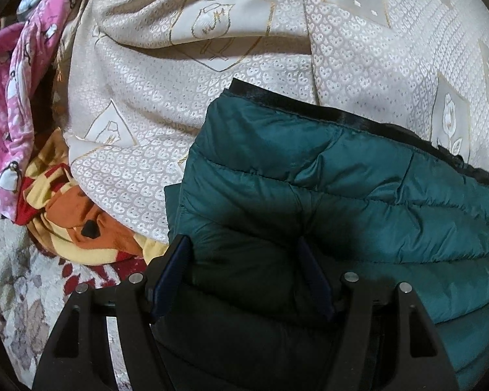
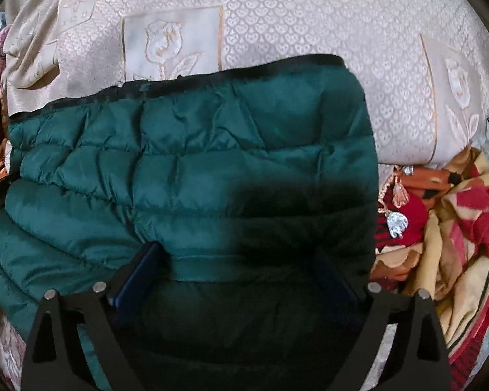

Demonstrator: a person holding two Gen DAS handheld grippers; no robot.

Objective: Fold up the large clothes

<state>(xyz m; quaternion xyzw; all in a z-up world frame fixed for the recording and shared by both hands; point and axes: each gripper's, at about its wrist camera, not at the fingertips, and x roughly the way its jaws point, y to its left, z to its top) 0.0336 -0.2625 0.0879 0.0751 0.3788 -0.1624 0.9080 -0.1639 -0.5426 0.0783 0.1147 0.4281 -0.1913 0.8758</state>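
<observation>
A teal quilted puffer jacket lay folded on a cream bedspread, its shell smooth and slightly glossy, stitched into puffy horizontal channels that wrinkled at the seams. A narrow black binding edged its far side. In the right wrist view the jacket formed a broad rounded block whose long axis ran left to right, the channels running along it and the bound edge facing away.

The bedspread was a woven, faintly shiny fabric covered in small scallop motifs, with plain panels outlined in gold and embroidered with tulips. It bunched into heavy folds at the far left.

The left gripper had its dark blue fingers spread fairly wide, with the near part of the jacket bulging up between them. The right gripper was likewise spread wide over the near edge, fabric filling the gap; whether either was pinching the cloth could not be told.

A pink fleece with penguins was crumpled at the far left, an orange, yellow and red blanket beside it. To the right lay a similar soft blanket and a red cloth with silvery leaf trims.
</observation>
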